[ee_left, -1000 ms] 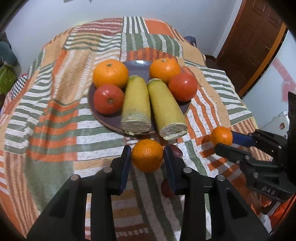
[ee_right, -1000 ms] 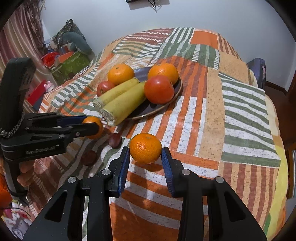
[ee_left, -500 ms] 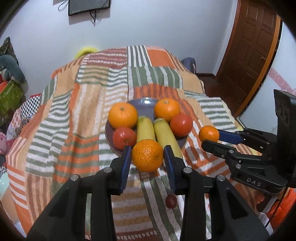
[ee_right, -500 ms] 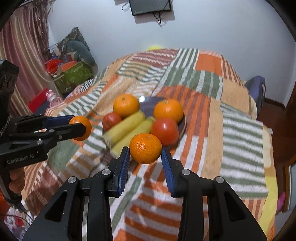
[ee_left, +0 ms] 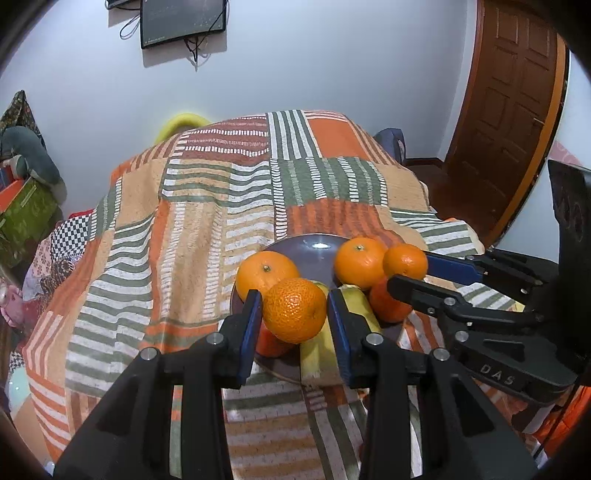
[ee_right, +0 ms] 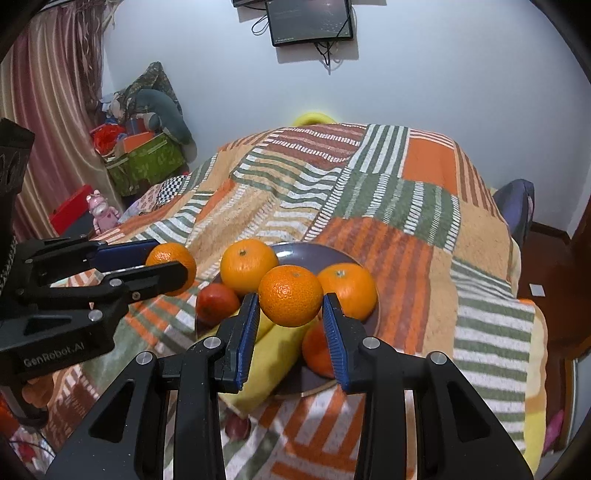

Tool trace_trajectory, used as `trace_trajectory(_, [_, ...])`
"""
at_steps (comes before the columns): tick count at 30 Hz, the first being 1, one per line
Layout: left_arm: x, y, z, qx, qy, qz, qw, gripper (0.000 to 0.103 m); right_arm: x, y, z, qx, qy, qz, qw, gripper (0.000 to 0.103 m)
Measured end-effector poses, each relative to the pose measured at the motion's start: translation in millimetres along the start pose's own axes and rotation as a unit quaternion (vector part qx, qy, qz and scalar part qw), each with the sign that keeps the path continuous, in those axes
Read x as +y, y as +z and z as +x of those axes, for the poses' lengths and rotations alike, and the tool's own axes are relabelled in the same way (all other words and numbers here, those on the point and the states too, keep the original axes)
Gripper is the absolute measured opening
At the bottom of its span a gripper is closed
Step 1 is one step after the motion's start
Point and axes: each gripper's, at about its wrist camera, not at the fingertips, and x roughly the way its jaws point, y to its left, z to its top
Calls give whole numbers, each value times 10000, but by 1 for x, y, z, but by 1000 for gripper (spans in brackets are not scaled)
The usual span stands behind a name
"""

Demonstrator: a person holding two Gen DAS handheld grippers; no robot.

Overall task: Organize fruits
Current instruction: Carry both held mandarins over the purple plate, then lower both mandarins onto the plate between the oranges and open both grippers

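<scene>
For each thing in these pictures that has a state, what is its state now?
left tool: shut on an orange, held in the air.
right tool: shut on an orange, held in the air.
plate: loaded with fruit, on the blanket.
wall screen: dark.
door: closed.

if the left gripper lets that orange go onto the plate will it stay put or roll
The orange is round, so it would probably roll. The plate already holds oranges, tomatoes and two long yellow fruits, which might stop it. Its dimpled skin looks grippy; the left gripper pinches it by the sides.
</scene>
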Motion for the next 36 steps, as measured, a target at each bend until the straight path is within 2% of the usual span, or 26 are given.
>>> trace_trajectory(9, [4, 3, 35, 223, -74, -66, 9997, 36, -6, 5, 40, 309, -51, -60, 9995, 32])
trace_trajectory(16, [12, -1, 58, 399, -35, -302, 9987, 36, -3, 6, 57, 474, -114, -132, 9987, 32])
trace_trajectory(21, [16, 0, 59, 439, -113, -408, 9981, 38, -3, 8, 56, 480, -91, -85, 9988, 32])
trace_trajectory(23, [18, 0, 59, 468, -100, -490, 9977, 45, -4, 9, 56, 530, -75, -56, 9986, 33])
trace_trajectory(25, [20, -1, 57, 468, -117, -554, 9973, 48, -6, 9, 55, 571, -50, 3, 9984, 35])
trace_trajectory(27, [22, -2, 53, 457, -122, -579, 9972, 51, -7, 9, 53, 585, -24, 46, 9983, 42])
trace_trajectory(29, [21, -2, 49, 421, -122, -540, 9976, 52, -6, 8, 48, 512, -113, 13, 9986, 47])
trace_trajectory(36, [12, -8, 23, 285, -37, -270, 9992, 53, 0, 5, 27, 387, -156, -98, 9991, 47])
